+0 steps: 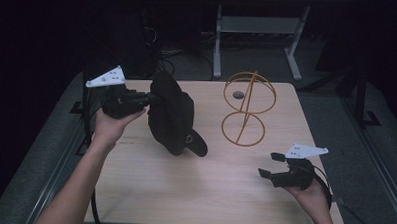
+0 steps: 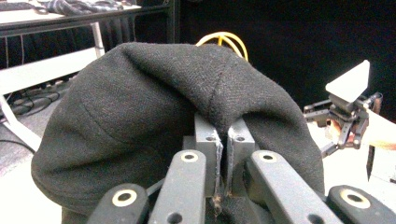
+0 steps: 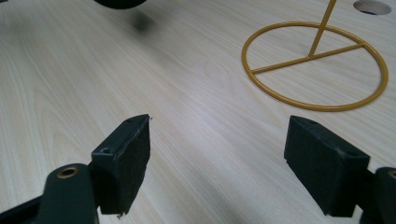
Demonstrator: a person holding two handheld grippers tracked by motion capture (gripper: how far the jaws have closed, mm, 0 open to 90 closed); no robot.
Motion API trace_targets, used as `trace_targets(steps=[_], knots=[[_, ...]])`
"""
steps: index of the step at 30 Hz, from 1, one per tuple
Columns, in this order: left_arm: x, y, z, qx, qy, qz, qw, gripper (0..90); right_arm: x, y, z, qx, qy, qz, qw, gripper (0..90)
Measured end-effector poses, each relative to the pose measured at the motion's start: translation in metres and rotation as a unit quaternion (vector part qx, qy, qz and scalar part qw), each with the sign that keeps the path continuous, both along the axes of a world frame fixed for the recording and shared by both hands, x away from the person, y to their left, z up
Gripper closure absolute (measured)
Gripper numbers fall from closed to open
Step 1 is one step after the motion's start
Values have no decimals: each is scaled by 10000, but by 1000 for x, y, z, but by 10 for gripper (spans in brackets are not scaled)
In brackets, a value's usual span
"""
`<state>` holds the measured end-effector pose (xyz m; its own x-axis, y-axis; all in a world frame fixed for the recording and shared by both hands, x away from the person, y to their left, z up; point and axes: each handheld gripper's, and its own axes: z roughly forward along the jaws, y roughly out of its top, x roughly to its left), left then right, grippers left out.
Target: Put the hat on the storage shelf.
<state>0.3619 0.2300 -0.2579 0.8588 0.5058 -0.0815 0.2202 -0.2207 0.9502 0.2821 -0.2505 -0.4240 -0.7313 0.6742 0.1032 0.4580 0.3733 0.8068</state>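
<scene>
Pinching a fold of the black cap (image 1: 172, 113) in my left hand-held gripper (image 1: 149, 97), I hold it above the bench (image 1: 148, 190); the gold wire stand (image 1: 246, 106) (likely its perch) lies beyond it, nearer than to my spread right hand-held gripper (image 1: 270, 164).

Open desk (image 1: 183, 191) is left along the near edge between the two hands. Passage across the middle is blocked by the lifted black cap (image 1: 172, 113), and farther right by the yellow wire stand (image 1: 246, 108).
</scene>
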Motion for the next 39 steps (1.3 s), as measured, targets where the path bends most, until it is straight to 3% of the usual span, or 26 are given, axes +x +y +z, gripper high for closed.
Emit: trace_targets(steps=[11, 24, 28, 39], knots=[[20, -30, 26, 82, -89, -94, 9999, 869, 0, -7, 3, 31, -84, -79, 9999, 223], [44, -58, 41, 51, -2, -249, 9997, 868, 2, -15, 2, 8, -93, -227, 9997, 219], [52, -68, 46, 137, -43, -276, 9995, 868, 3, -17, 2, 20, -139, -272, 9995, 218], [75, -107, 58, 214, -70, -474, 9986, 868, 3, -24, 7, 205, -199, -322, 9991, 216]])
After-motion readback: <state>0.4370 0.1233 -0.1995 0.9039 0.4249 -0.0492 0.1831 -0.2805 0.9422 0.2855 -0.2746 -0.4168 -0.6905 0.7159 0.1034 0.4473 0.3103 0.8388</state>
